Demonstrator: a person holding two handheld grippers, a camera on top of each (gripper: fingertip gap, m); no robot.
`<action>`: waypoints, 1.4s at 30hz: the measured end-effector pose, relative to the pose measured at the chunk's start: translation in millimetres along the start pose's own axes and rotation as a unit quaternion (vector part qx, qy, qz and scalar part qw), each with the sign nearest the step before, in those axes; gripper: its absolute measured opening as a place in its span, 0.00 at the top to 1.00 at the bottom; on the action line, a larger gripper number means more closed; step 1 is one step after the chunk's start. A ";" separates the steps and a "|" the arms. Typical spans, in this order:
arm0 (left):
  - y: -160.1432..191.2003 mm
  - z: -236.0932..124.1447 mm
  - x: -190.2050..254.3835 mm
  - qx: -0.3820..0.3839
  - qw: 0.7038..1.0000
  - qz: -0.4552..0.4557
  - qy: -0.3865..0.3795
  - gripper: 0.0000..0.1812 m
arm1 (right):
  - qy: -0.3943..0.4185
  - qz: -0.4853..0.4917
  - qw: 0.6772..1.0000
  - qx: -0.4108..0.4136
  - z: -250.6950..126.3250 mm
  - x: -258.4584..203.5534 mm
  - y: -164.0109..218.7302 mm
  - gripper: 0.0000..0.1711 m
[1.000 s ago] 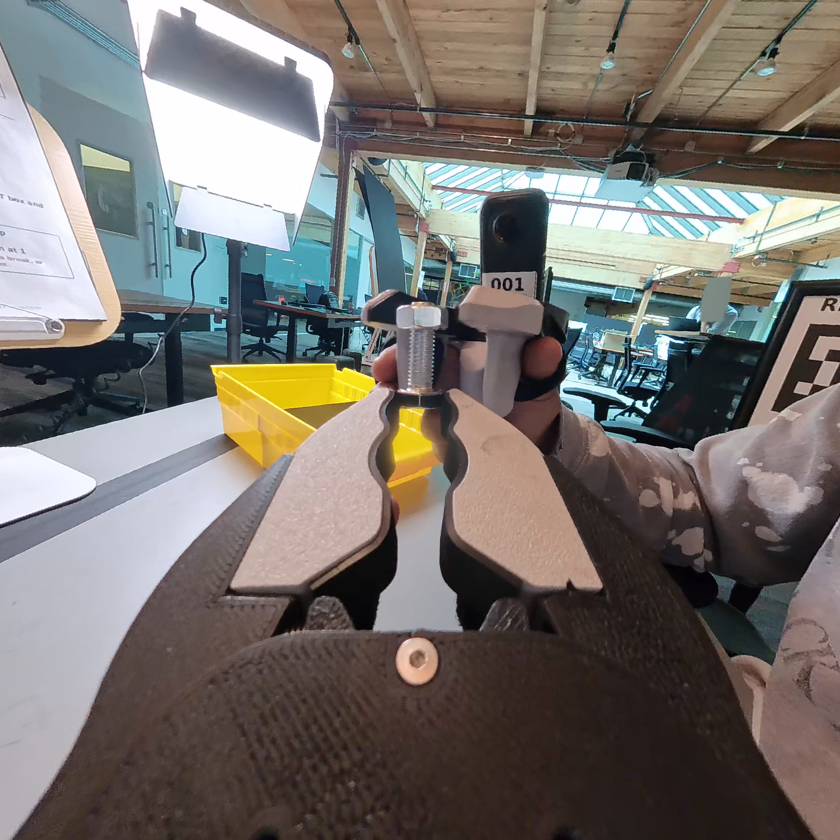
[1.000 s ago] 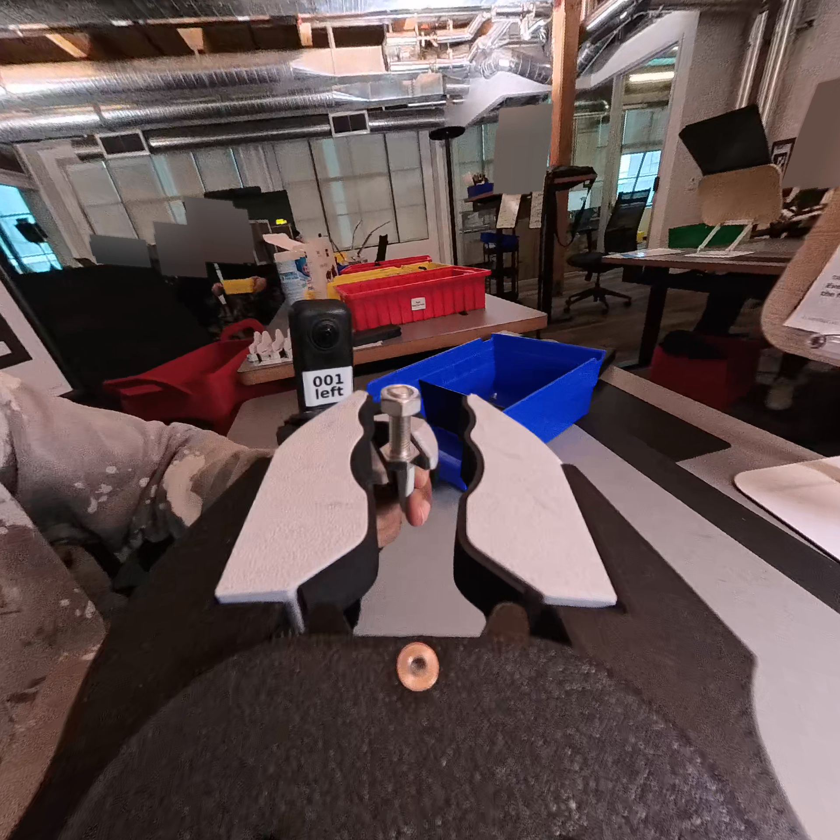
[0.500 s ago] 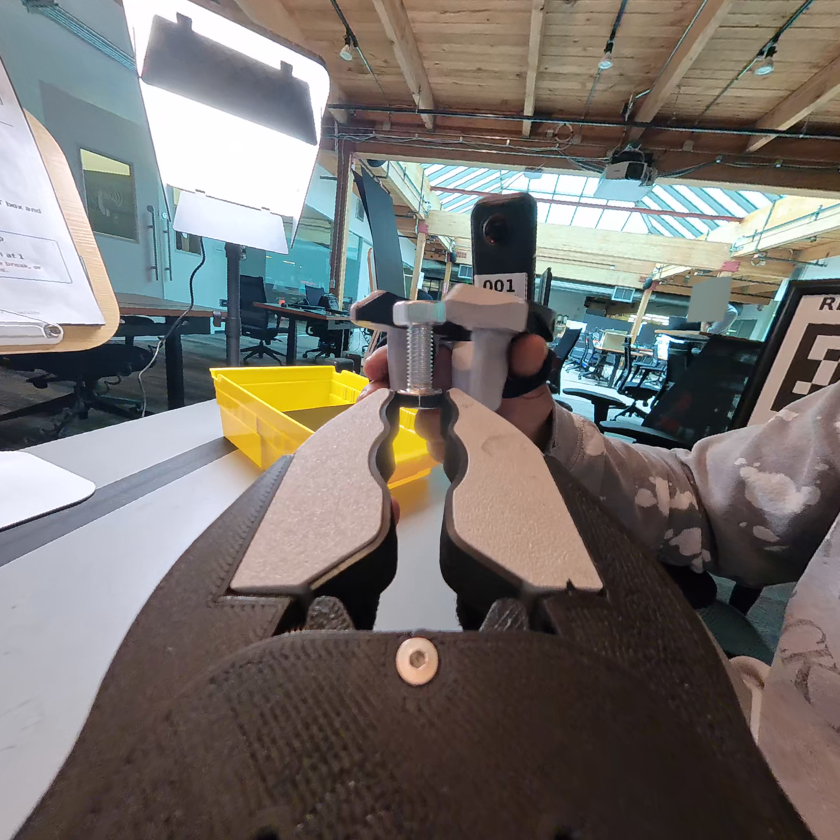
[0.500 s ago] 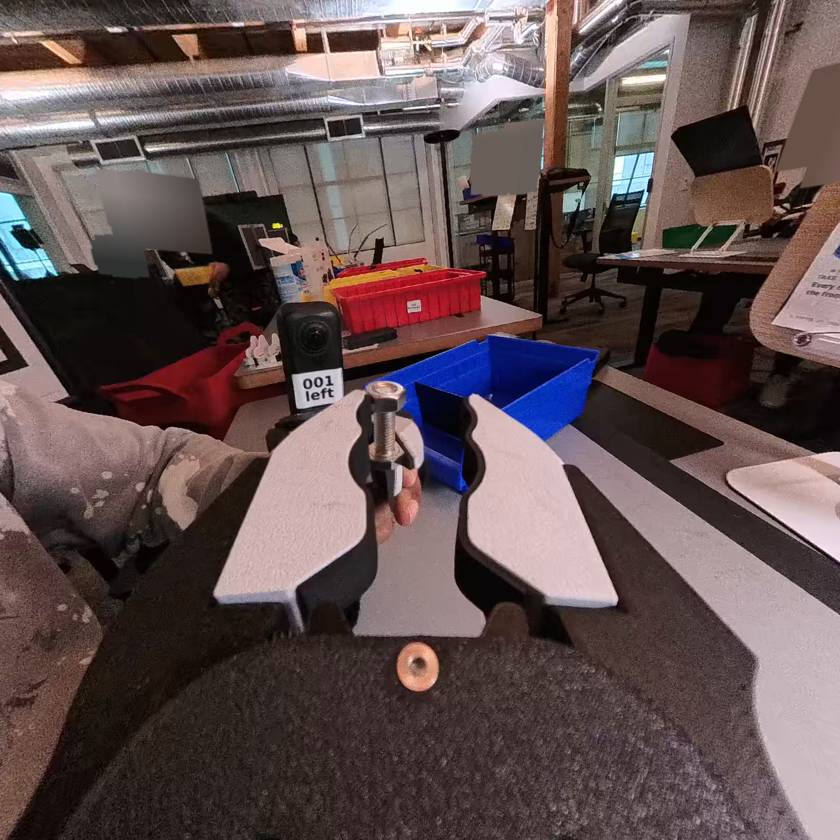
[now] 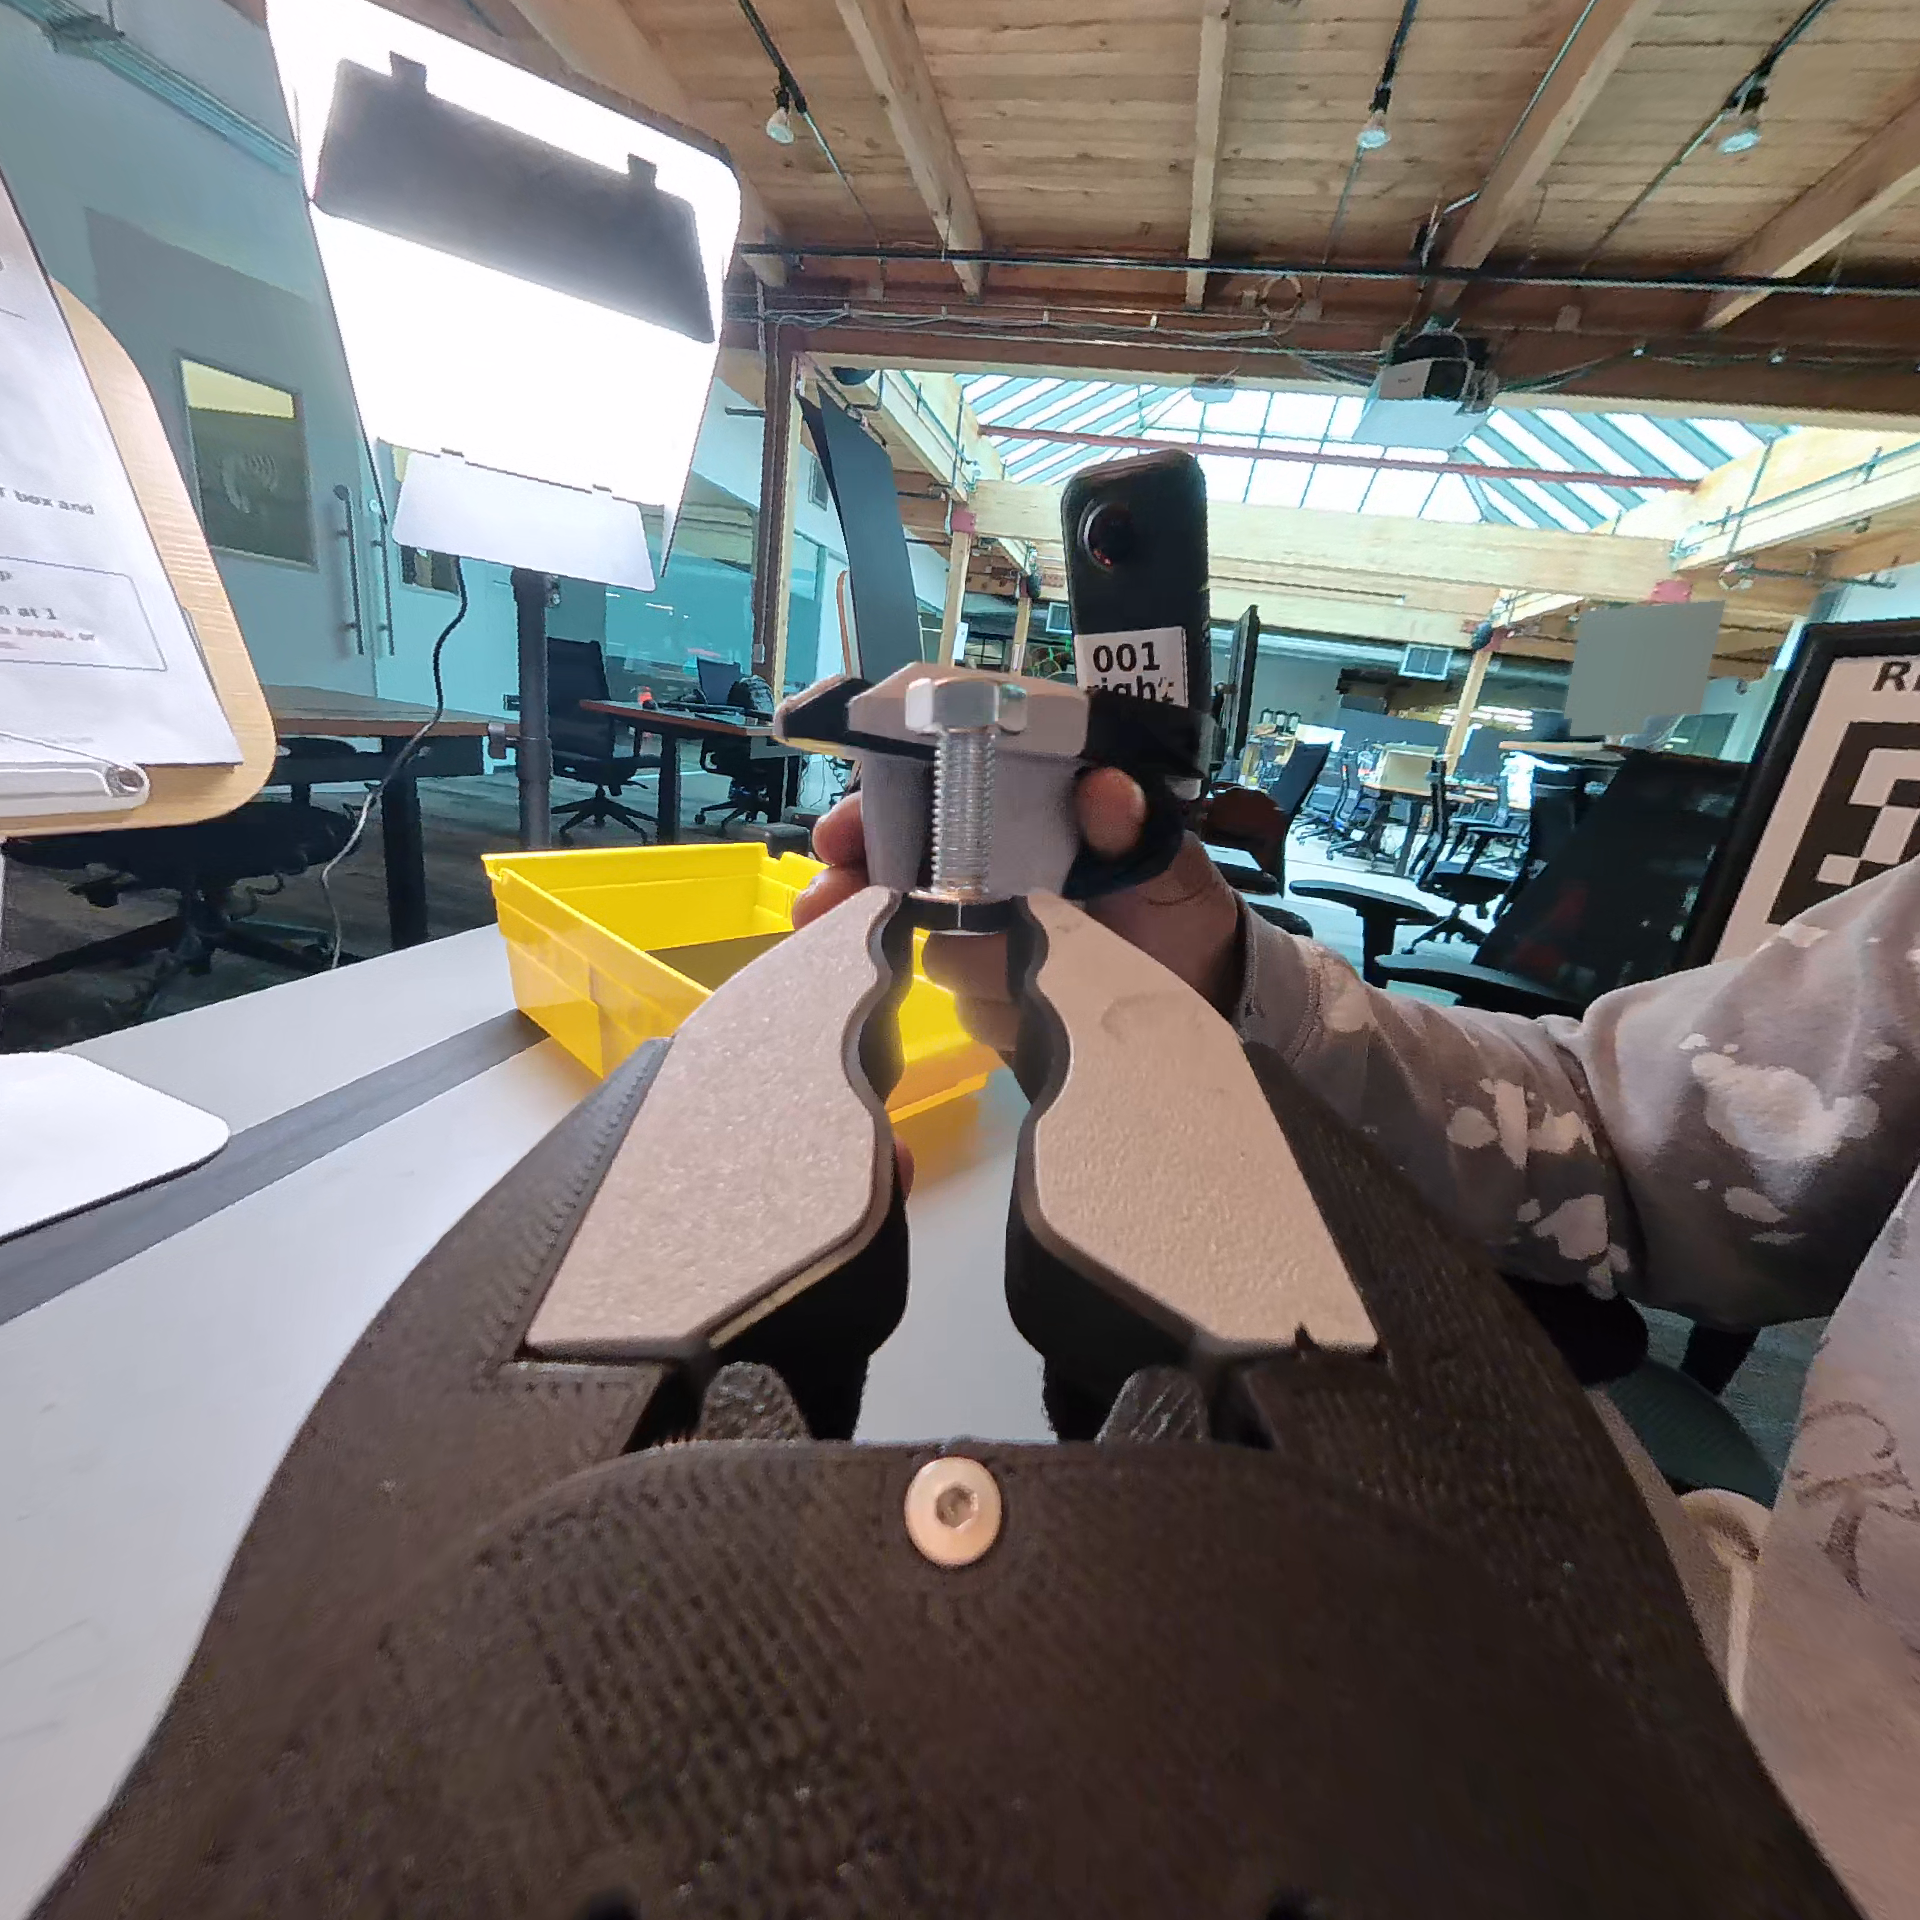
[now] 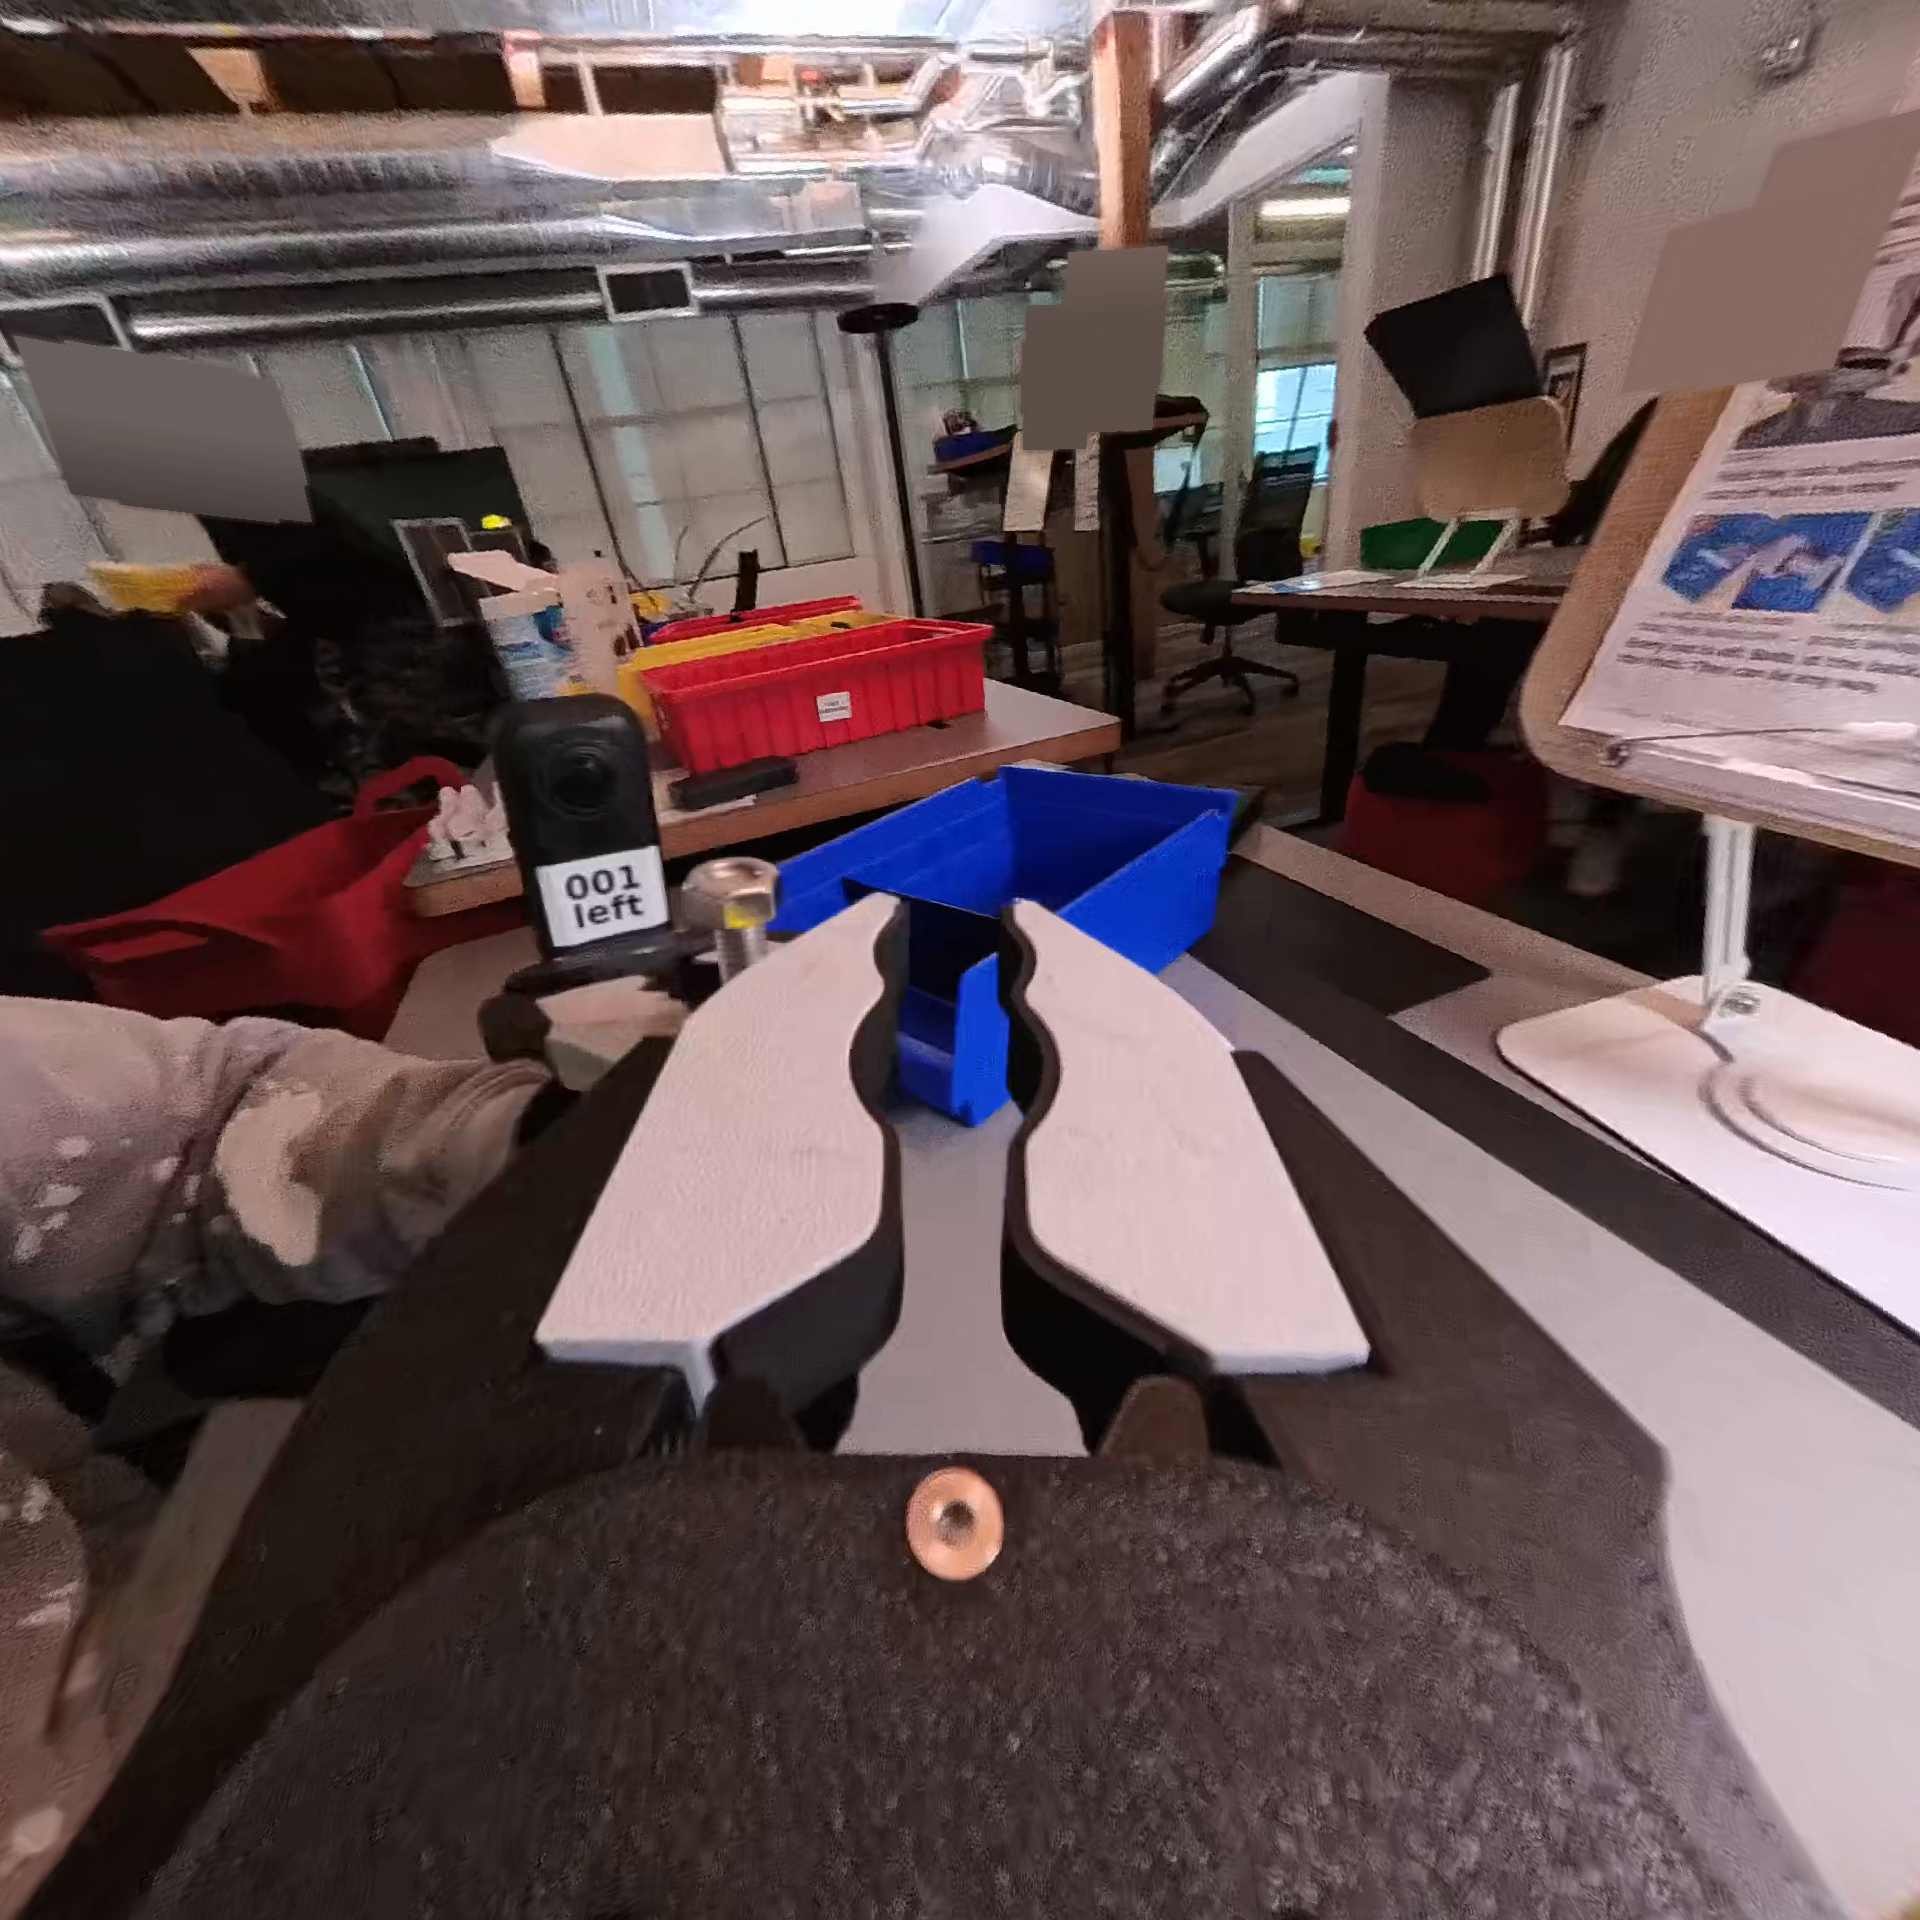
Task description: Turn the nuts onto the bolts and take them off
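Grey table point(image 5: 312, 1039) with a dark stripe carries everything, in an open workshop with wooden ceiling beams. Nearest in the left wrist view, the left gripper point(image 5: 961, 914) has its jaws drawn close together, pinching the lower end of a silver bolt point(image 5: 961, 800), where a dark nut point(image 5: 958, 921) seems to sit right at the tips. The bolt stands upright, hex head on top. Just behind it is the right gripper point(image 5: 966, 727), fingers end-on and level with the bolt head; whether they touch it cannot be told. A yellow bin point(image 5: 623, 935) lies on the table beyond.

In the right wrist view, the right gripper point(image 6: 951, 925) has its jaws parted with nothing between them. The bolt point(image 6: 732, 904) shows to the left of its tips, beside the left gripper's camera point(image 6: 577, 821). A blue bin point(image 6: 1122, 862) sits farther off, and a clipboard on a white stand point(image 6: 1725, 904) is at the right.
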State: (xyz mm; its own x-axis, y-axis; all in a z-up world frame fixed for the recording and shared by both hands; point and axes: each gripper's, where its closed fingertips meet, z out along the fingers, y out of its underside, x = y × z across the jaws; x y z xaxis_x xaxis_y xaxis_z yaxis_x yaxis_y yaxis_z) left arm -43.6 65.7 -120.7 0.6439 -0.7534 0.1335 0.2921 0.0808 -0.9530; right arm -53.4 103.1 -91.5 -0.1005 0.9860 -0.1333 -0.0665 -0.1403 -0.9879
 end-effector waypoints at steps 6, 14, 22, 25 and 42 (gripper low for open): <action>2.7 0.3 -2.6 -0.002 1.000 -0.003 -0.005 0.90 | -0.070 0.018 0.997 0.004 2.3 -23.9 -2.6 0.78; -1.6 -0.3 -0.4 0.003 1.000 0.000 -0.001 0.90 | -0.025 0.015 1.000 0.003 -2.5 -3.7 -1.3 0.87; 1.5 1.1 1.5 -0.001 1.000 -0.001 0.001 0.90 | -0.075 0.006 0.997 0.000 4.3 -29.3 -0.9 0.78; -2.2 -0.4 1.1 0.006 1.000 -0.001 0.002 0.90 | -0.038 0.000 0.999 0.015 -1.2 -13.6 -6.0 0.88; -0.8 0.2 1.3 0.006 1.000 -0.001 0.003 0.90 | -0.058 -0.003 0.998 0.020 -2.9 -22.5 -10.8 0.83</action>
State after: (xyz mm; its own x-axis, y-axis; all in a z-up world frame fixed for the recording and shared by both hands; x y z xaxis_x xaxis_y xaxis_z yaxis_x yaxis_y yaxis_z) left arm -42.9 64.9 -119.7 0.6383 -0.7580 0.1340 0.3018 0.0864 -0.9494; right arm -47.6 82.6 -78.1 -0.2139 0.9700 -0.1154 -0.1065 -0.1406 -0.9843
